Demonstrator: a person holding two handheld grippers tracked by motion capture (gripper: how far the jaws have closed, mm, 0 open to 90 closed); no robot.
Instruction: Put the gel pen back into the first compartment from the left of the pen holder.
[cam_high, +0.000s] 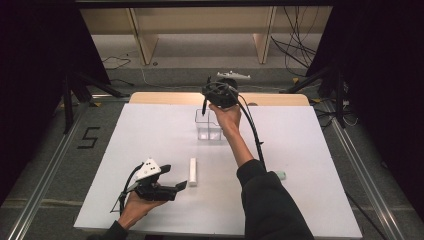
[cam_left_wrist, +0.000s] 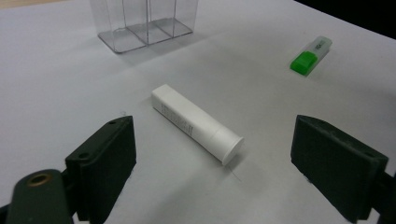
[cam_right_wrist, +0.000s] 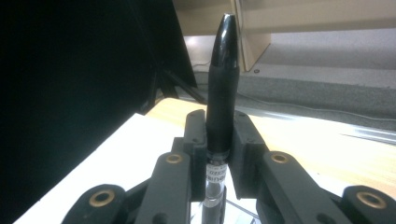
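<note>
The right gripper (cam_high: 209, 100) hung over the clear organizer (cam_high: 209, 125) at the table's (cam_high: 300, 150) twelve o'clock side, clamped on a black pen (cam_right_wrist: 223, 79) standing upright between its jaws. The left gripper (cam_left_wrist: 215, 163) gaped wide, and the white tube (cam_left_wrist: 196, 123) lay just ahead of it, untouched. A green highlighter (cam_left_wrist: 310, 56) lay off toward two o'clock.

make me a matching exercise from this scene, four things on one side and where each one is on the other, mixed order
Things:
1. black pen
2. white tube
3. green highlighter
4. clear organizer

Places:
A. lying flat on the table between the open jaws of the left gripper
B. standing at the far middle of the table
C. clamped upright in the right gripper
D. lying on the table by the right sleeve

Pairs: 1-C, 2-A, 3-D, 4-B
</note>
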